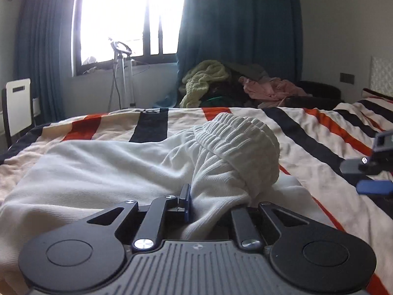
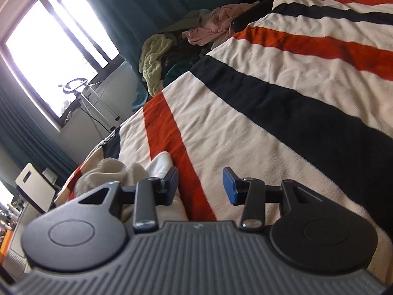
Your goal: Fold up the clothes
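Left claw (image 1: 211,201) is clamped on the white garment (image 1: 127,167), its ribbed waistband (image 1: 240,145) humped up just beyond the grip on the striped bed (image 1: 307,132). Right claw (image 2: 200,186) sits apart, empty, beside it. Fold looks partway; flattening remains.

**White trousers bunched on the bedspread**

The white trousers (image 1: 118,169) lie crumpled on the striped bedspread (image 1: 307,135), near its front edge. Their ribbed elastic waistband (image 1: 240,135) is lifted, folded over towards the bedspread's middle.
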Tool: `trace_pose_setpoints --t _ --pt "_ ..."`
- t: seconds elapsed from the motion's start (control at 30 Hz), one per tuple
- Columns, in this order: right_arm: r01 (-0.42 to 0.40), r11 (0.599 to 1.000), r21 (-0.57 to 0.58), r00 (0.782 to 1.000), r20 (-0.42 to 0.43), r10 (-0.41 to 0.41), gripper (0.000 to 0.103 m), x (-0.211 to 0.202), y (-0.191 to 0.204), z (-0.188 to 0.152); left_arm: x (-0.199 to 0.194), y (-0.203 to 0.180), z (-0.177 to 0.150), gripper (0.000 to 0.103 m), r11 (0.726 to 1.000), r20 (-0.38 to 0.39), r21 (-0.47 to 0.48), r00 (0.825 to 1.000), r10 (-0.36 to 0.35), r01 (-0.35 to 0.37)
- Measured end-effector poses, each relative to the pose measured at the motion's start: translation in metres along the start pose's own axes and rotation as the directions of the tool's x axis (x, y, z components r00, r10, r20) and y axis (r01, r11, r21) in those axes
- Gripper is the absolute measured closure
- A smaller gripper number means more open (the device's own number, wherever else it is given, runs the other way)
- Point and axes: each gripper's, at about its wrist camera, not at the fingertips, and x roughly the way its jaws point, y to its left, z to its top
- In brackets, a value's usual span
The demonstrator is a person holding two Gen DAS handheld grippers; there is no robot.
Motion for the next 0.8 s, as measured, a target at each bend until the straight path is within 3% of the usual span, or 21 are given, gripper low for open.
trace_pose_setpoints --t 0.13,0.23,0.27,0.3,0.4,0.47,0.53,0.57,0.63,0.7,0.8 --pt "-0.046 0.999 -0.014 0.999 0.024 0.046 0.059 -0.001 0.005 -0.001 0.001 0.025 0.012 0.081 0.996 -0.040 -0.047 0.996 -0.075 0.074" --pt "-0.080 0.996 -0.026 0.996 0.042 0.081 0.059 -0.002 0.009 -0.001 -0.022 0.052 0.015 0.059 0.997 -0.039 -0.022 0.997 -0.074 0.073" --pt "-0.091 0.995 -0.030 0.995 0.048 0.092 0.059 -0.002 0.011 -0.001 -0.036 0.063 0.017 0.040 0.997 -0.025 -0.030 0.997 -0.066 0.066" --pt "-0.103 0.994 -0.031 0.993 0.051 0.104 0.059 -0.002 0.012 -0.002 -0.048 0.072 0.021 0.030 0.997 -0.013 -0.048 0.998 -0.067 0.066" --pt "-0.144 0.990 0.000 0.989 0.033 0.144 0.058 -0.003 0.011 -0.004 -0.081 0.095 0.035 0.025 0.994 -0.005 -0.065 0.996 -0.087 0.086" --pt "-0.160 0.987 0.014 0.987 0.016 0.159 0.045 -0.002 0.011 -0.006 -0.101 0.106 0.042 0.020 0.996 0.003 -0.048 0.998 -0.069 0.069" --pt "-0.178 0.983 0.032 0.984 -0.008 0.179 0.017 -0.001 0.013 -0.008 -0.122 0.121 0.048 0.018 0.997 0.013 -0.052 0.998 -0.055 0.056" --pt "-0.197 0.979 0.045 0.980 -0.019 0.198 0.016 -0.001 0.014 -0.009 -0.129 0.129 0.049 0.015 0.996 0.016 -0.065 0.999 -0.052 0.053" --pt "-0.248 0.965 0.082 0.966 -0.053 0.253 0.016 0.000 0.017 -0.012 -0.138 0.142 0.047 0.013 0.995 0.024 -0.098 1.000 -0.015 0.017" --pt "-0.301 0.944 0.134 0.944 -0.095 0.315 0.016 0.004 0.020 -0.017 -0.144 0.149 0.042 0.013 0.990 0.029 -0.130 0.997 0.066 -0.061" --pt "-0.400 0.879 0.261 0.876 -0.174 0.450 0.016 0.022 0.028 -0.028 -0.153 0.153 0.034 0.013 0.982 0.047 -0.135 0.989 0.140 -0.133"
